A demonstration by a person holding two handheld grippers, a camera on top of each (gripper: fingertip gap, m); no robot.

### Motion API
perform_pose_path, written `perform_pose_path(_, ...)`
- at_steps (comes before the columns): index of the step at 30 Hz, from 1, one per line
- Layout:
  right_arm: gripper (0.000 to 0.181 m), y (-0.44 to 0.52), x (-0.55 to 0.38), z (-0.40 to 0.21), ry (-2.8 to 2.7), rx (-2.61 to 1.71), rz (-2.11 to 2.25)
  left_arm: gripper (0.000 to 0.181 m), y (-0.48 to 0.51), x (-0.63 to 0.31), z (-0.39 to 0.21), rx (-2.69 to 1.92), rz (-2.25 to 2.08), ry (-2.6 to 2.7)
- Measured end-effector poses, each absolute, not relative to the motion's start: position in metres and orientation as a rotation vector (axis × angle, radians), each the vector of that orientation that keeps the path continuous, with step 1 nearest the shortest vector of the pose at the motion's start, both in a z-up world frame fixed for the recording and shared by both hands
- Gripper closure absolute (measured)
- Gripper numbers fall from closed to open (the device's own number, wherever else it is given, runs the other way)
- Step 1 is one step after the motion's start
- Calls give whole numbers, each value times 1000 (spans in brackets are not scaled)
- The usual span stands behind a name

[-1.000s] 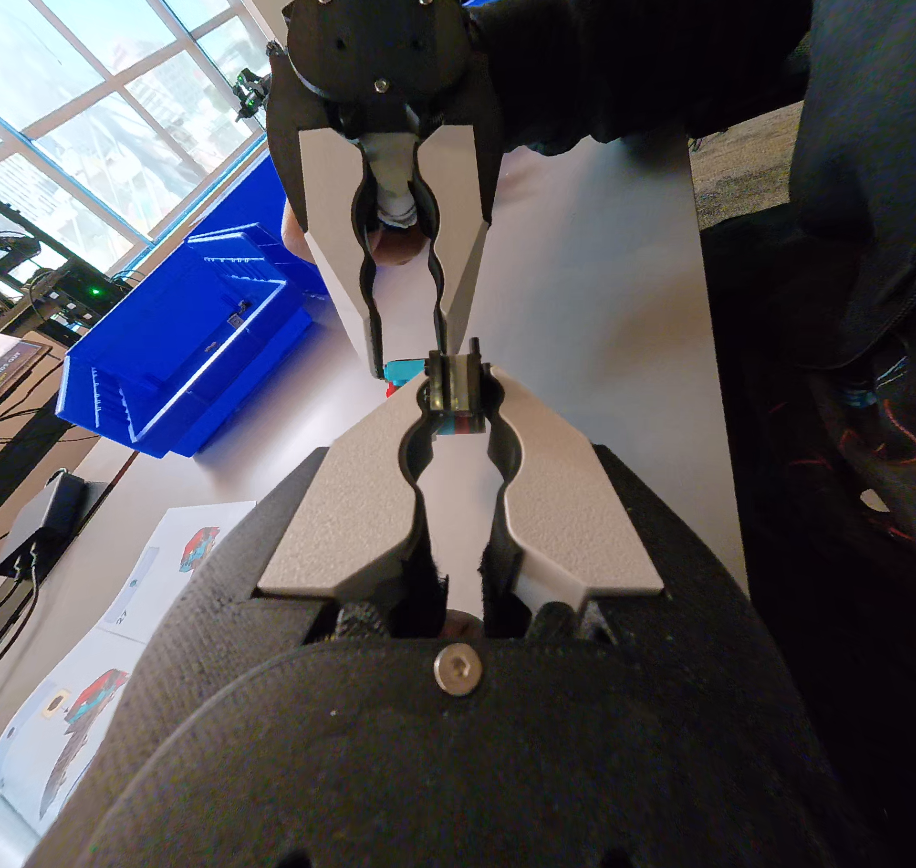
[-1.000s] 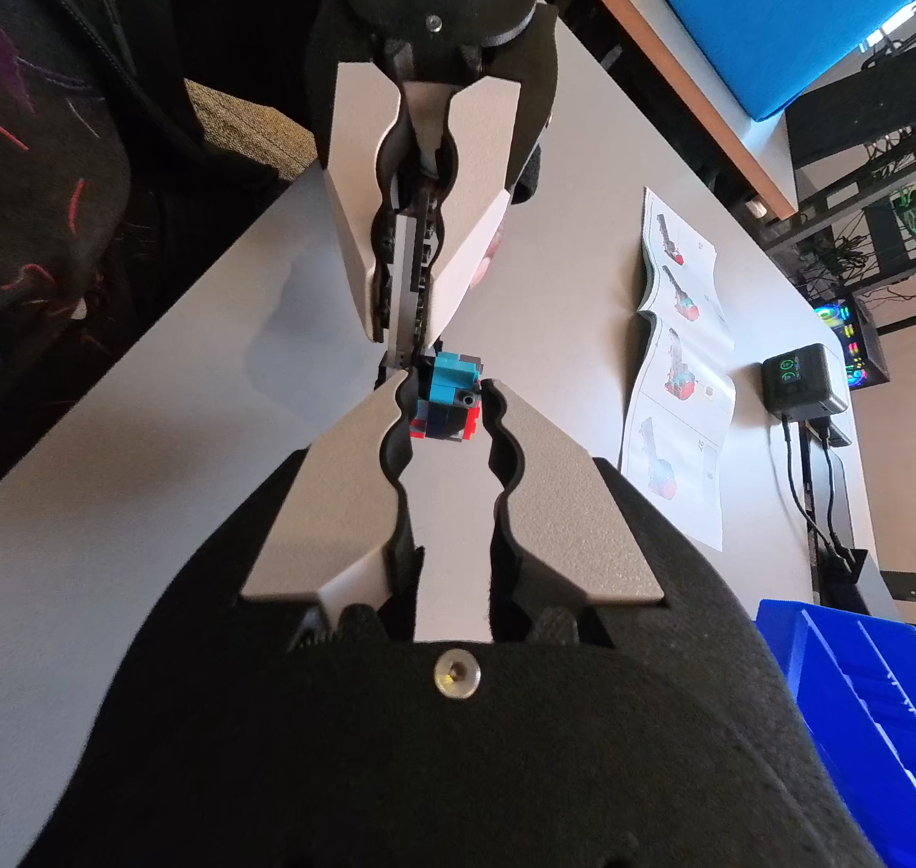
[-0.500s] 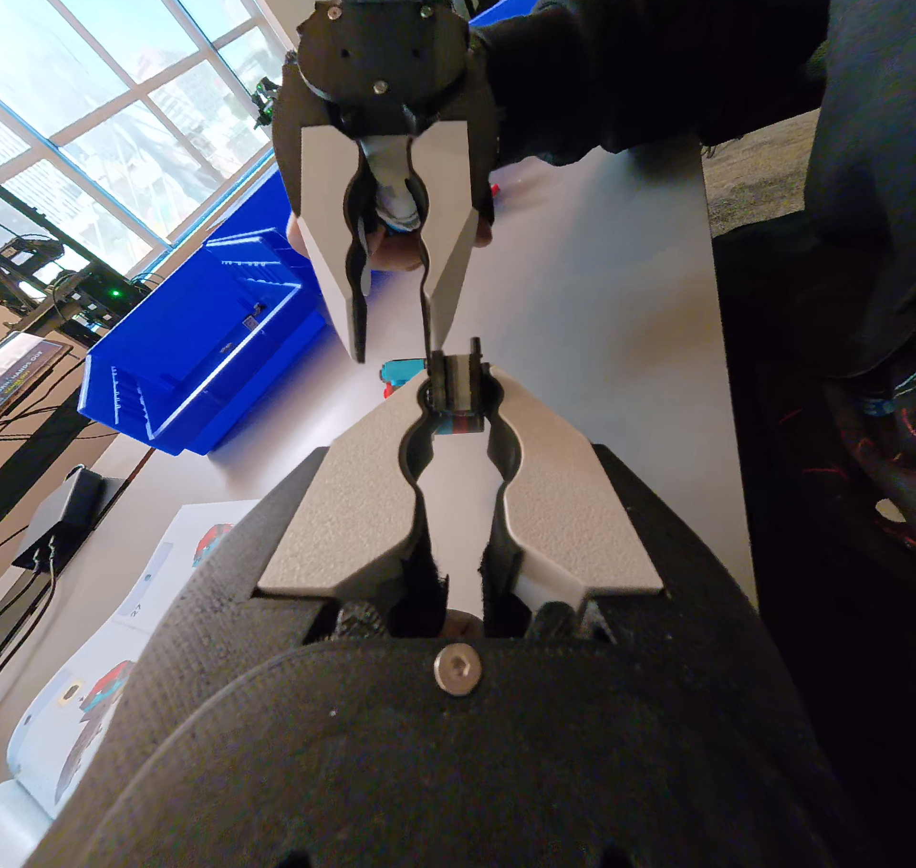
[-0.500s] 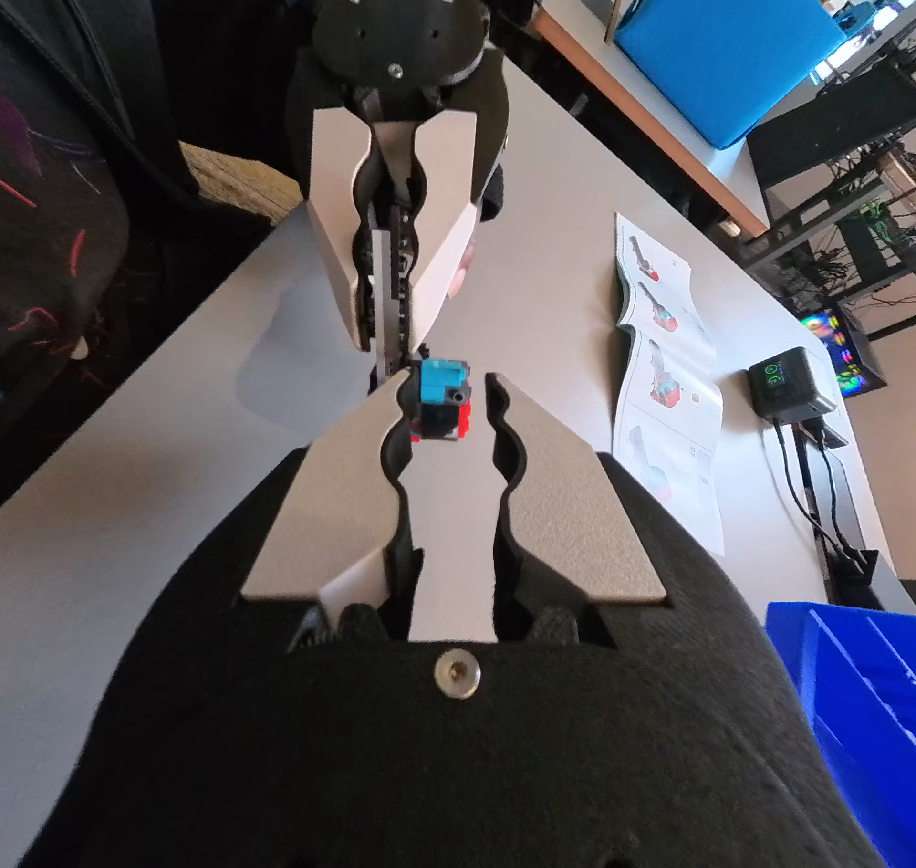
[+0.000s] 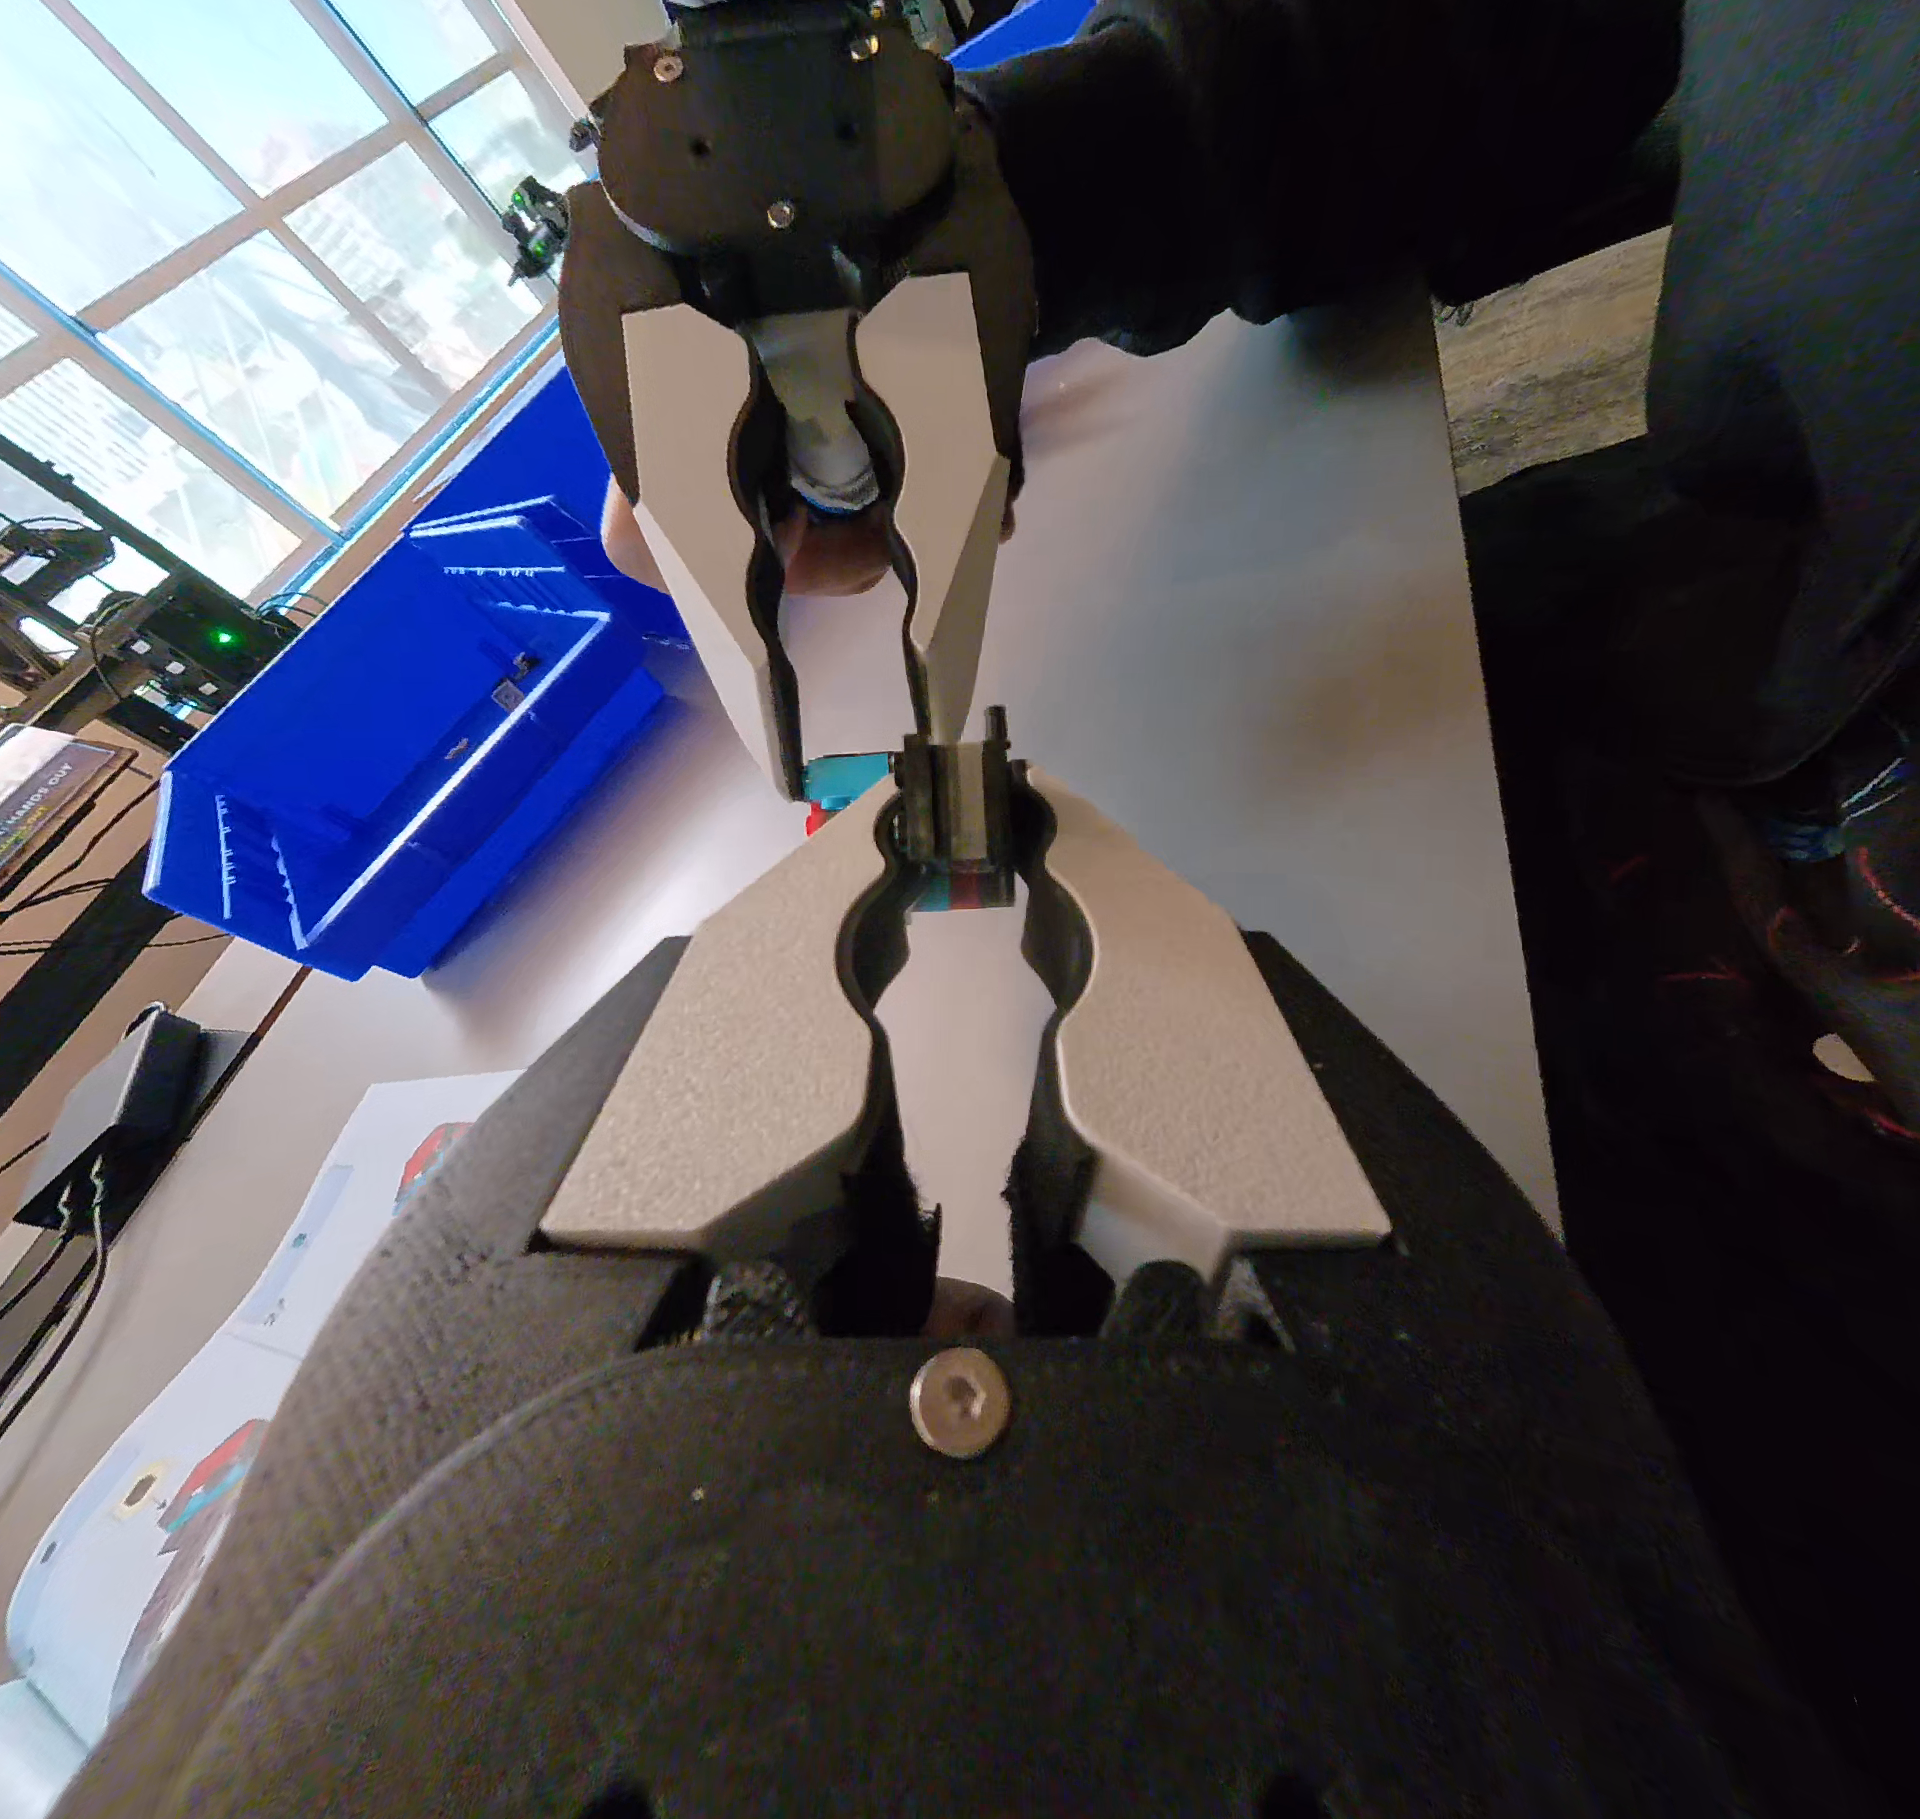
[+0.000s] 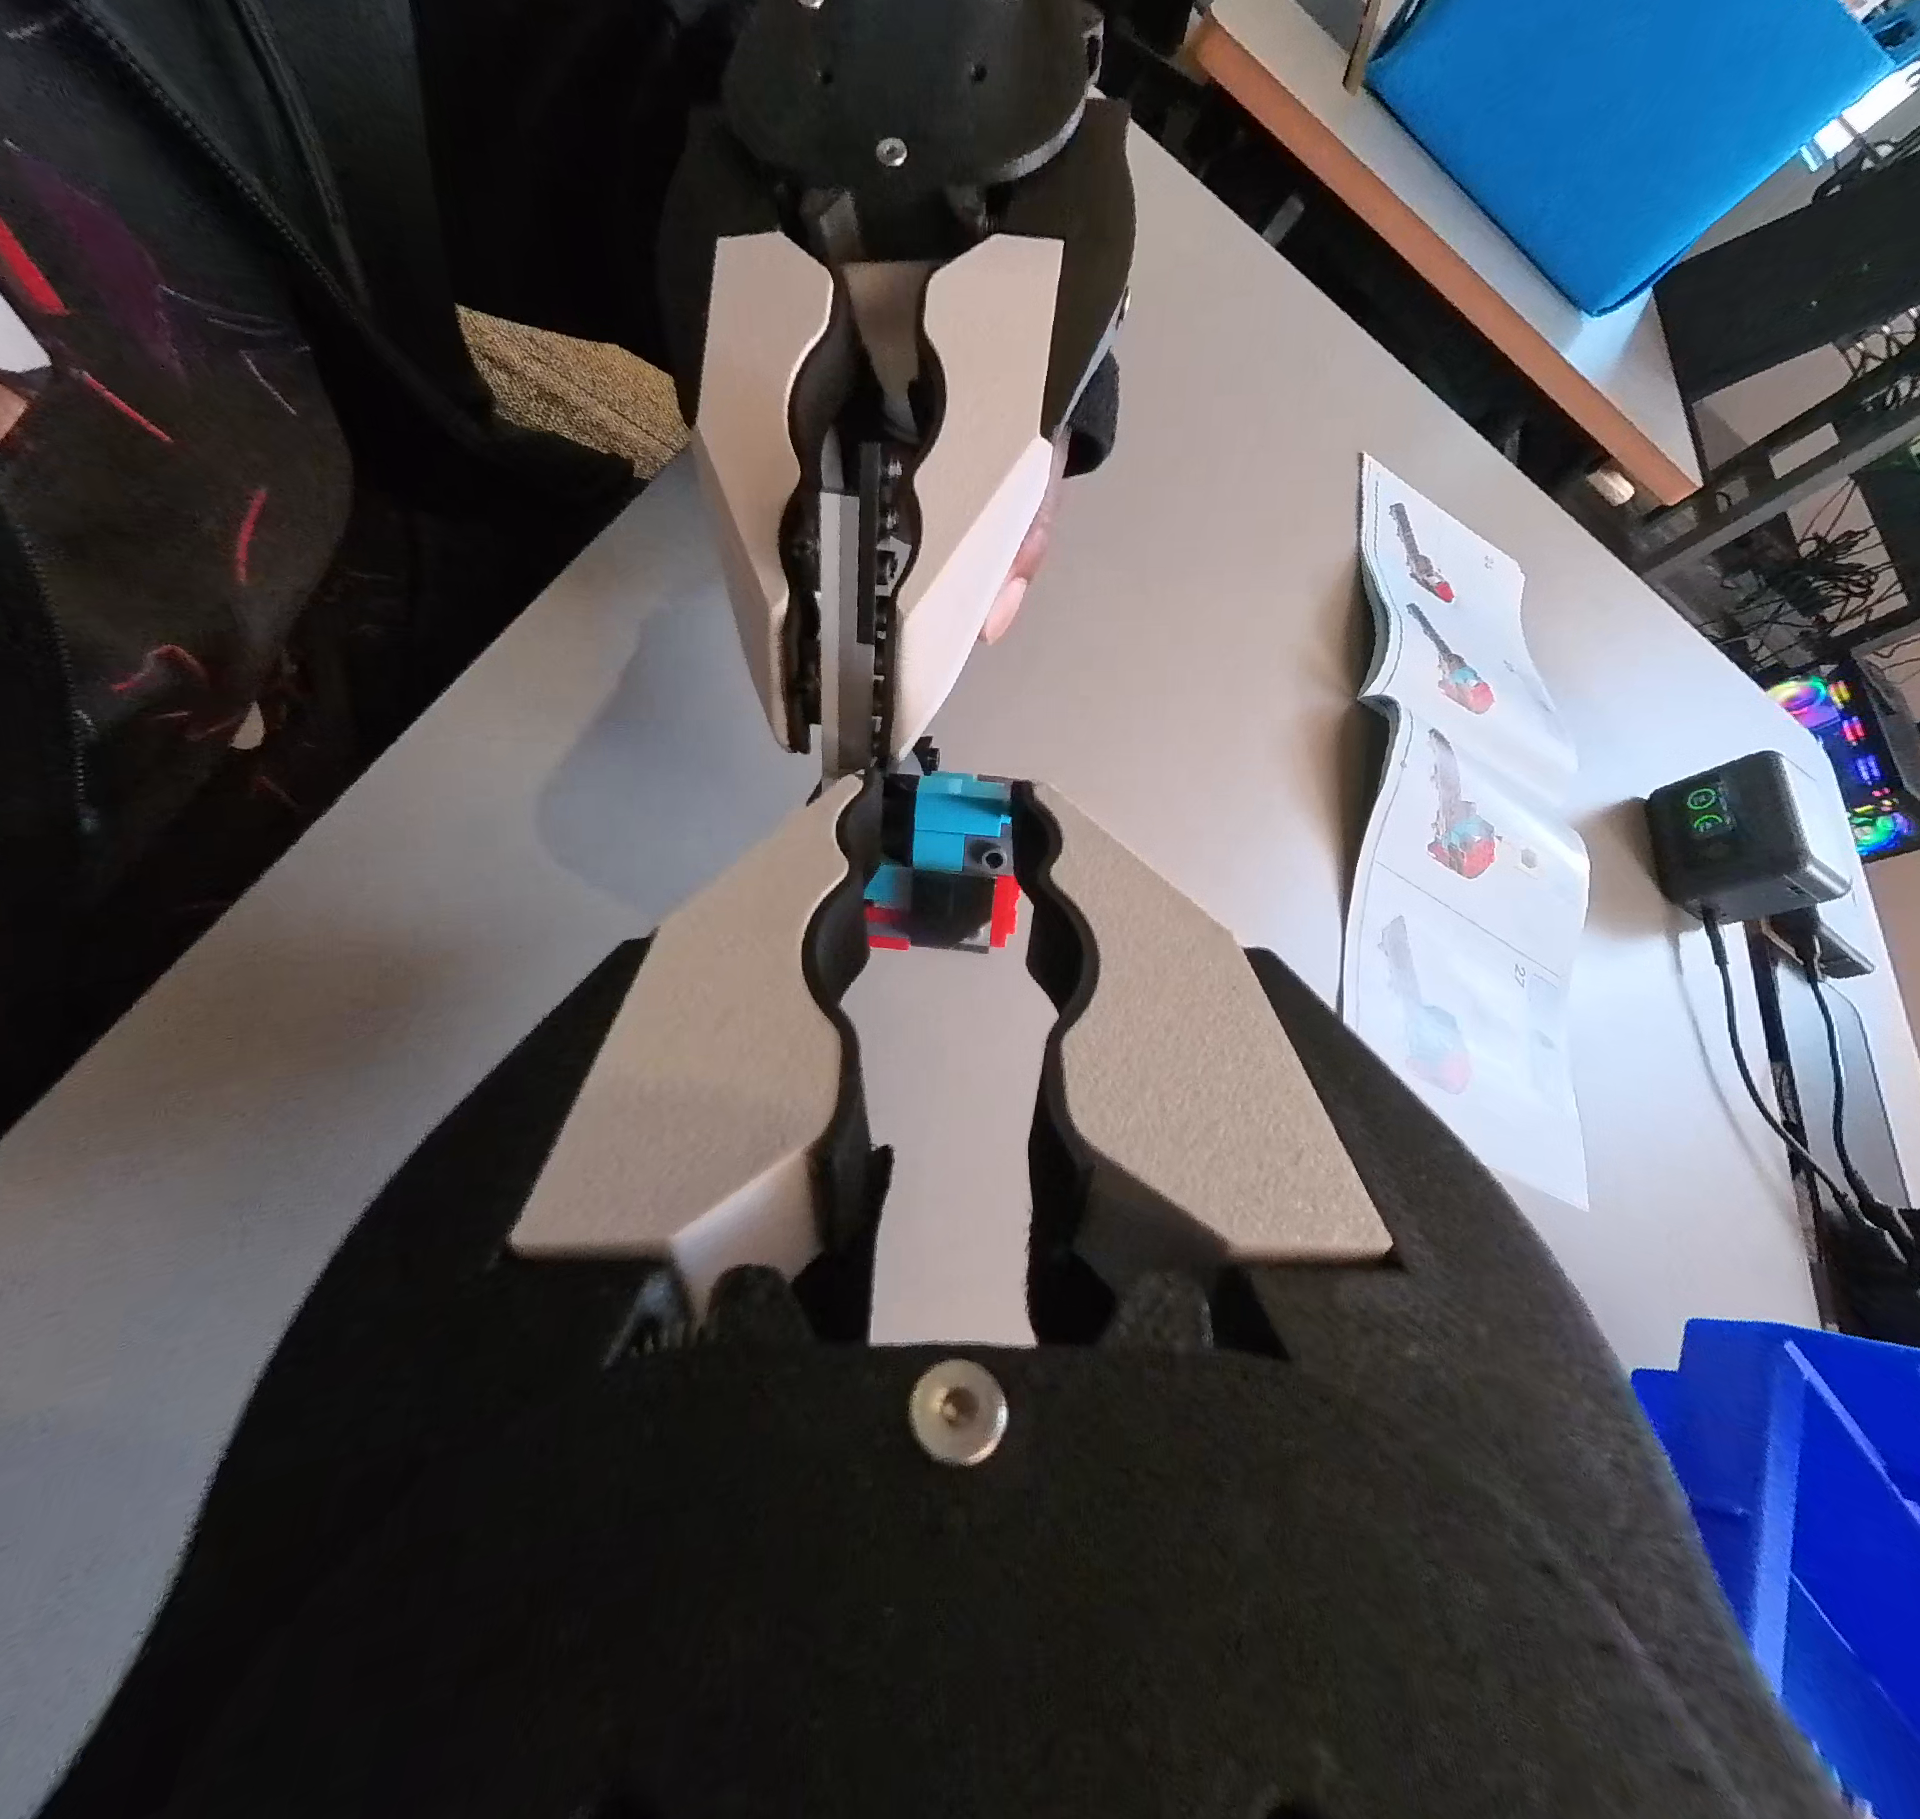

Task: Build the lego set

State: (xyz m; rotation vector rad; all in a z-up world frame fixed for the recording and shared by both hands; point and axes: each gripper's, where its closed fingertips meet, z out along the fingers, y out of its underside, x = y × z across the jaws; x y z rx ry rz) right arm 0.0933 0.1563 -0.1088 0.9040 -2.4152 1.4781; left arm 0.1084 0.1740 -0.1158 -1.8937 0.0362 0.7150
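My left gripper [image 5: 956, 803] is shut on a long grey and black lego piece [image 5: 951, 813], held lengthwise between its fingers; the piece also shows in the right wrist view [image 6: 857, 626]. My right gripper [image 6: 940, 803] faces it tip to tip and is shut on a small teal, red and black lego model [image 6: 940, 865] above the grey table [image 6: 1195, 522]. The end of the long piece meets the model's left side. In the left wrist view the right gripper [image 5: 868, 756] is at the top, with the model's teal part [image 5: 847, 777] between its tips.
A blue bin [image 5: 416, 730] stands on the table beside the right gripper. An open instruction booklet [image 6: 1455, 834] and a black charger with cables [image 6: 1735, 834] lie on the other side. The person's dark sleeve [image 5: 1299, 107] and body line the near table edge. Less than 4 cm separates the two grippers' tips.
The right gripper tilted sideways half a second ago and now faces the left one squarely again. Both views have shifted over the table. Both grips are unchanged.
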Motion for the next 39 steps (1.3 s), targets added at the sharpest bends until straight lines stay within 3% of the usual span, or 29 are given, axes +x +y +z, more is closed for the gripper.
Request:
perform_pose_path(26, 157, 158, 91, -109, -2404, 901, 1474, 166, 175, 106, -118, -1909, 728, 34)
perform_pose_path(32, 145, 165, 84, -87, -2324, 849, 1601, 165, 165, 102, -115, -1907, 762, 2)
perform_pose_path(39, 130, 159, 87, -107, -2222, 790, 1540, 165, 159, 101, -110, -1889, 792, -6)
